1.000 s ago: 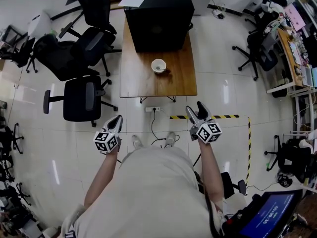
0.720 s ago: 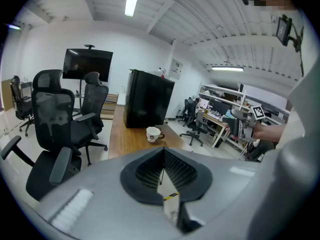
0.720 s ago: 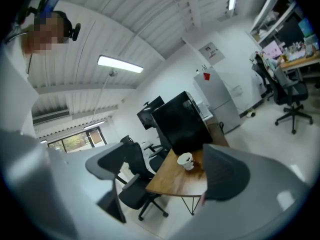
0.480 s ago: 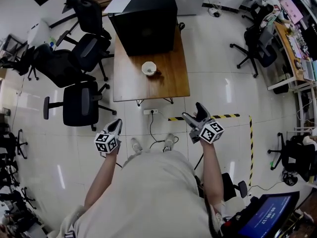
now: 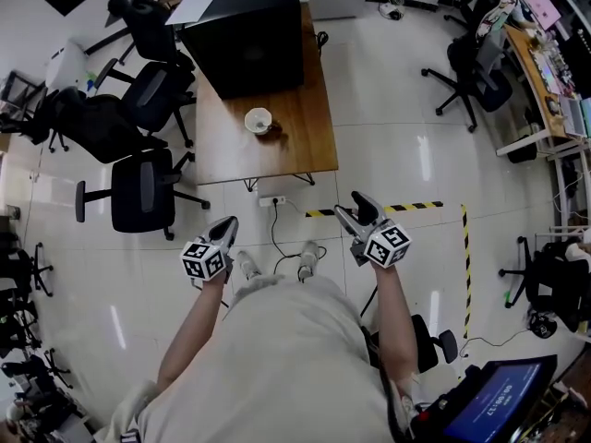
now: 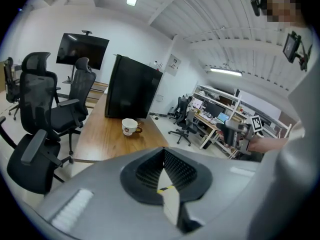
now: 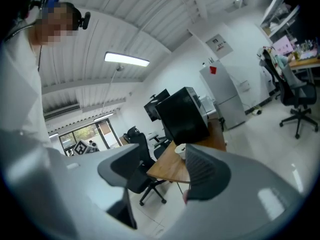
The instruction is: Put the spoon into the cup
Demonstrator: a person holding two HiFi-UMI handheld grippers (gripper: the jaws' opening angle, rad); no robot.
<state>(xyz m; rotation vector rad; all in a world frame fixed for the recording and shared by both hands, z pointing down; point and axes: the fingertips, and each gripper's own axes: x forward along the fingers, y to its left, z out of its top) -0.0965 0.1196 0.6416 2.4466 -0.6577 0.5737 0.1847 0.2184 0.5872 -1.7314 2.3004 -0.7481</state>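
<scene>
Far ahead on the worktop [image 5: 277,150] sits the cup [image 5: 258,120]; left claw [image 5: 227,223] is together, right claw [image 5: 355,209] apart, closing, empty.

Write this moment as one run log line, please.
left gripper shut, empty | right gripper closing, empty | cup on table, untouched

No legible print: cup [image 6: 129,127] logo blurred, blue screen [image 5: 503,400] text tiny.

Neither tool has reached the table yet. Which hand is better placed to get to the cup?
Left, marginally: the left tool stands nearer the cup and more in line with it, though its jaws are together. The right tool is empty, jaws closing, and farther off to the side.
</scene>
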